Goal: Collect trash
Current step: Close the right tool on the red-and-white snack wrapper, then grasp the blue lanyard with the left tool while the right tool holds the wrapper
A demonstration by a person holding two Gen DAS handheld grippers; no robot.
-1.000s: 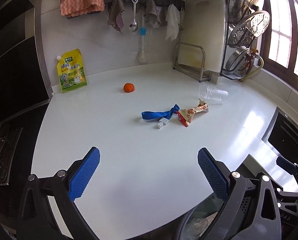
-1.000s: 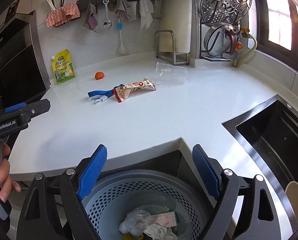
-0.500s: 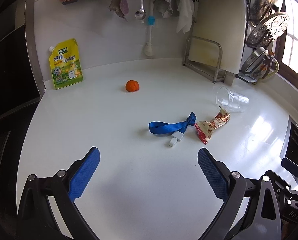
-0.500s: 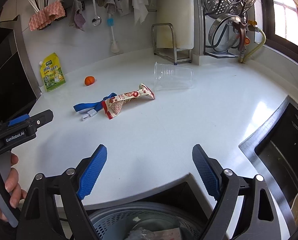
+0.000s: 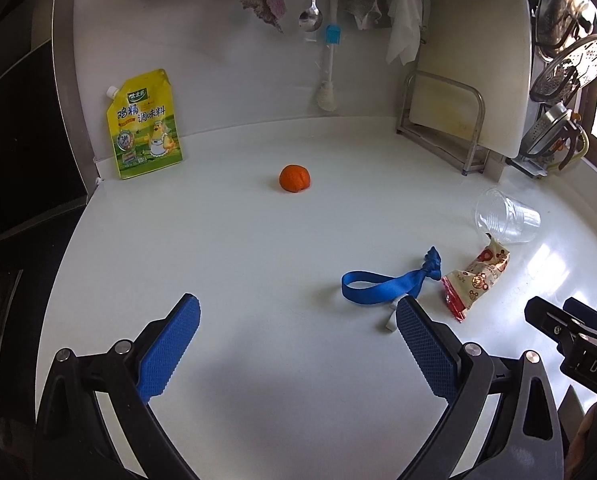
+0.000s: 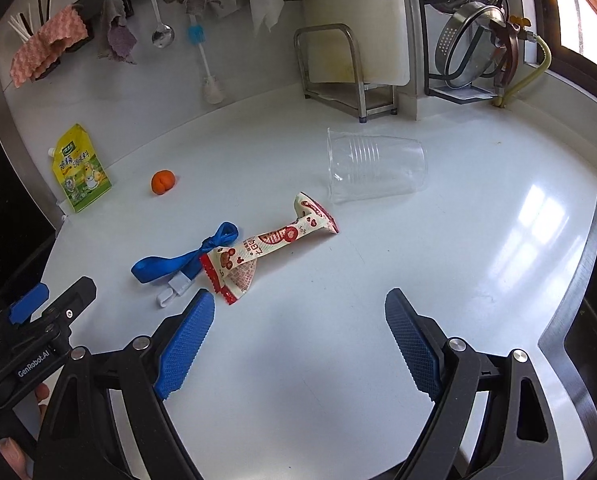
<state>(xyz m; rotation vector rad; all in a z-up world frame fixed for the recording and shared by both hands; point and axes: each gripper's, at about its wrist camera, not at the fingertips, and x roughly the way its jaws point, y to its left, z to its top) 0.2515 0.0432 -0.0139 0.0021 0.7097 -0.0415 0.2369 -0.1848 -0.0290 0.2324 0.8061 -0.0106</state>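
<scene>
Crumpled wrapper (image 6: pixel 274 246) – tipped clear cup (image 6: pixel 376 164)

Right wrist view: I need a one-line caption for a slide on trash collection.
Open right gripper hovers empty over a white counter near a snack wrapper, blue strap and tipped clear cup.

Left gripper (image 5: pixel 296 334): black plastic frame, two blue pads (image 5: pixel 168 350) with cross-hatch grip texture, silver round screws at the finger joints. Right gripper (image 6: pixel 300 344): same build, blue ribbed pads (image 6: pixel 186 344), silver screws. Side housing carries white "GenRobot.AI" lettering and a blue tab.
</scene>
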